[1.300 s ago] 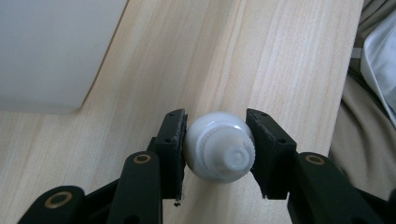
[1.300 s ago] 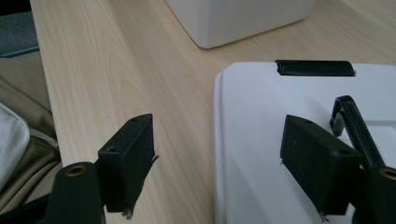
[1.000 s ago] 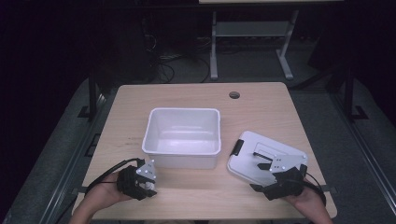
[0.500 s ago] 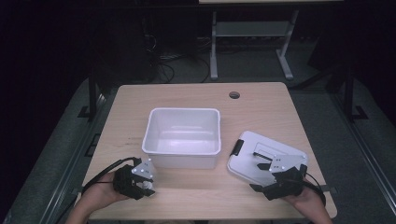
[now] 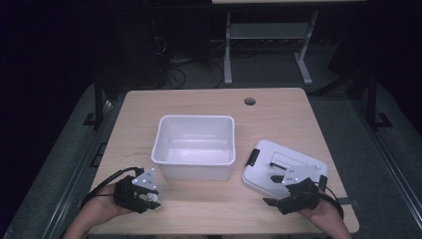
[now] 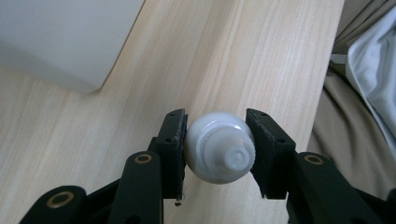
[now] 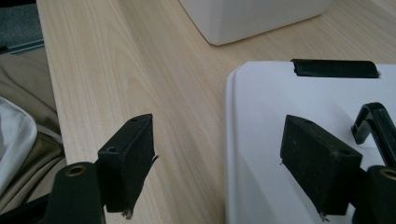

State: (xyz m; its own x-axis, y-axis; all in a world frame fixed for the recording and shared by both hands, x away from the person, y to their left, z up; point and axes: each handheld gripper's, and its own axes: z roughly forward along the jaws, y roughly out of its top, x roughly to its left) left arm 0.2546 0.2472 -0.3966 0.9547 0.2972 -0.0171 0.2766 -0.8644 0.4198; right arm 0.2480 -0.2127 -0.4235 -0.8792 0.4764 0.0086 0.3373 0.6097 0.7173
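Note:
A small white bottle with a ribbed screw cap (image 6: 219, 151) sits between the black jaws of my left gripper (image 6: 215, 135), which is shut on it, cap end facing the camera. In the high view this gripper (image 5: 149, 196) hovers low over the table's front left, just before the near left corner of an empty white bin (image 5: 195, 144). My right gripper (image 5: 272, 190) stands open at the front right. One of its jaws is over the near edge of a flat white lid (image 7: 289, 107) with black latches, the other over bare wood. Nothing is between them.
The light wooden table (image 5: 199, 204) has a round cable hole (image 5: 250, 101) at the back right. The bin's corner (image 6: 60, 37) lies up and left of the held bottle. The lid (image 5: 283, 167) rests right of the bin. Dark floor and a desk frame lie beyond.
My left gripper has drifted slightly left along the front edge with the bottle in it. The right gripper, bin and lid have stayed put.

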